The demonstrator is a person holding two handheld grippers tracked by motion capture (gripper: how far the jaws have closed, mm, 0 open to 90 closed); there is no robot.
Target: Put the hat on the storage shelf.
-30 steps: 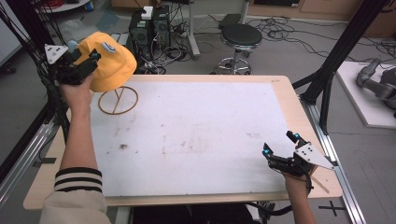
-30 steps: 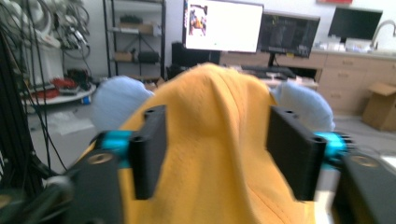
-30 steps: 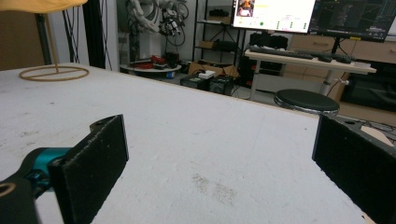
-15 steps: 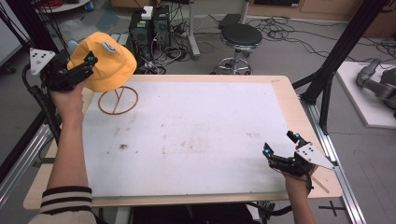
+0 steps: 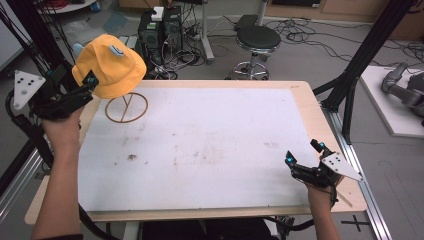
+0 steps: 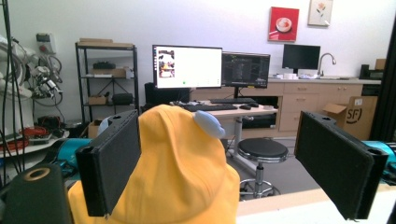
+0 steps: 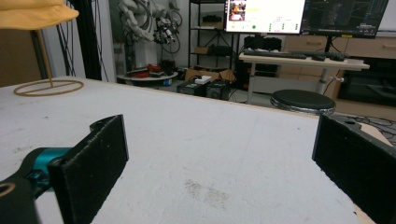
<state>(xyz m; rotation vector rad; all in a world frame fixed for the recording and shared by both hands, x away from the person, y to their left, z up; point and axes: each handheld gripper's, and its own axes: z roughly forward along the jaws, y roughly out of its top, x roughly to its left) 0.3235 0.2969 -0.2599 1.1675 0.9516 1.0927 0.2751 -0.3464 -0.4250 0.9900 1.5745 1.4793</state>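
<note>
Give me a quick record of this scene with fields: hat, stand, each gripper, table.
hat: yellow hat, sitting on the stand
stand: thin post with ring base, far left corner of the table
left gripper: beside the hat, jaws just opened, pads off the fabric
right gripper: open, nothing between the jaws, near right edge
table: white top, faint stains

Even, bright overhead room light falls on the white worktop (image 5: 210,145), leaving only faint, soft shadows. All three pictures look soft and low in detail. In the left gripper view the lit monitor (image 6: 187,66) glares white, and the near black pads blur at the lower edges.
</note>
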